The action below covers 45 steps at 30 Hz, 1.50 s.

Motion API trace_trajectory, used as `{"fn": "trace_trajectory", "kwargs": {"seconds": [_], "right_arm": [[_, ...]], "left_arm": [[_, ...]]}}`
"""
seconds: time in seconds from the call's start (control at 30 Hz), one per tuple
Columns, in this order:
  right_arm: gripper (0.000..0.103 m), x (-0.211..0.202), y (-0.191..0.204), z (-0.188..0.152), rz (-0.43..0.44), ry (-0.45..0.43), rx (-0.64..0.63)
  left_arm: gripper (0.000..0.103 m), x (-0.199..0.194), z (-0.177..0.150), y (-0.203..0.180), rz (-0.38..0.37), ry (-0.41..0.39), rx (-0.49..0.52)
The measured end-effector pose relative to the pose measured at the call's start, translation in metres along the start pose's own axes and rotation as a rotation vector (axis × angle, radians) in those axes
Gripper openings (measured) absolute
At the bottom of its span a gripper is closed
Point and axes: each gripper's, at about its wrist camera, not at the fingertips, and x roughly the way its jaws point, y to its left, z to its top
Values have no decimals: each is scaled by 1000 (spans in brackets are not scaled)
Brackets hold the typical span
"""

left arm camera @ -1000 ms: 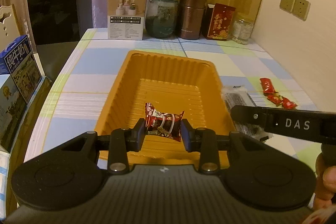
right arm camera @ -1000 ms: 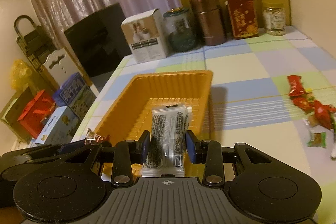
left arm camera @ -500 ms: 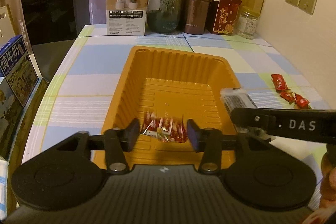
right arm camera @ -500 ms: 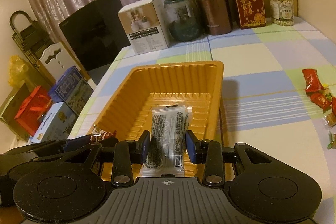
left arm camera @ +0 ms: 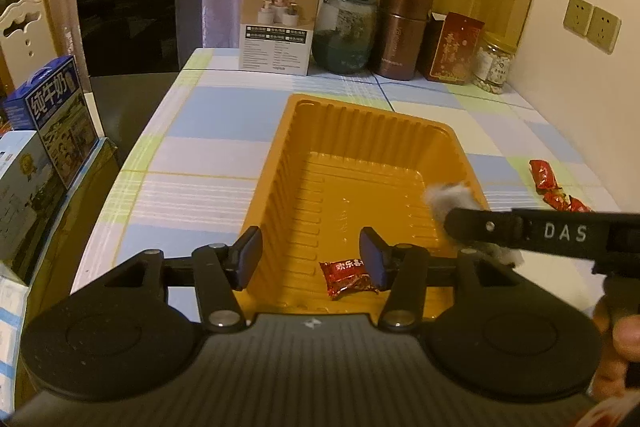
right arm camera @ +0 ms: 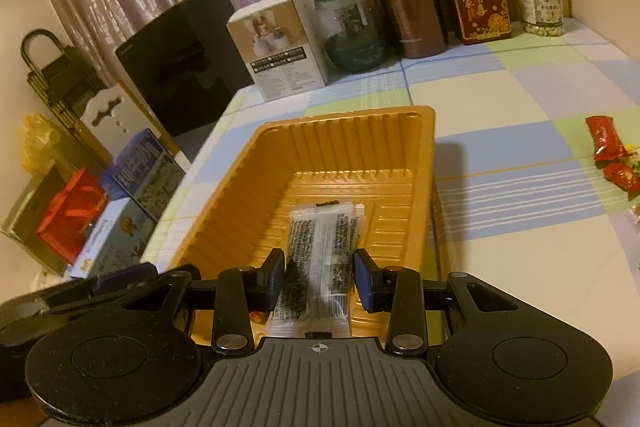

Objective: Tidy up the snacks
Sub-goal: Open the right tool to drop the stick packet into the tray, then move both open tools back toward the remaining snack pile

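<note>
The tray sits in the middle of the frame on the worktop. One candy lies in the tray at its near end. More candies lie on the worktop at the right. Along the top, a box, jars and a can stand behind the tray.

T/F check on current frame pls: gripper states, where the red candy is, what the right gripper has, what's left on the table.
1. The left gripper is open. True.
2. The red candy is clamped in the left gripper. False: it lies on the floor of the orange tray.
3. The right gripper grips a clear seaweed packet above the tray. True.
4. No snacks remain outside the tray. False: red-wrapped candies lie on the tablecloth.
</note>
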Motion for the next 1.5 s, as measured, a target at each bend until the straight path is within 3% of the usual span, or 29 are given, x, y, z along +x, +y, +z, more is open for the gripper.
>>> {"fn": "trace_trajectory", "kwargs": {"seconds": [0.07,0.23,0.53,0.93,1.5], "right_arm": [[53,-5,0,1,18,-22,5],[56,-25,-2,6,-13,-49,2],[63,-97,-27,-21,-172,-70,44],[65,-193,-54,-54,-349,-110,48],[65,-275,-78,-81,-427,-166,114]], "left_arm": [[54,-6,0,0,8,-7,-6],[61,-23,-2,-7,10,-22,-10],[75,-66,-9,-46,-38,-54,-5],[82,-108,-31,-120,-156,-46,11],[83,-143,-54,-179,-226,-30,104]]}}
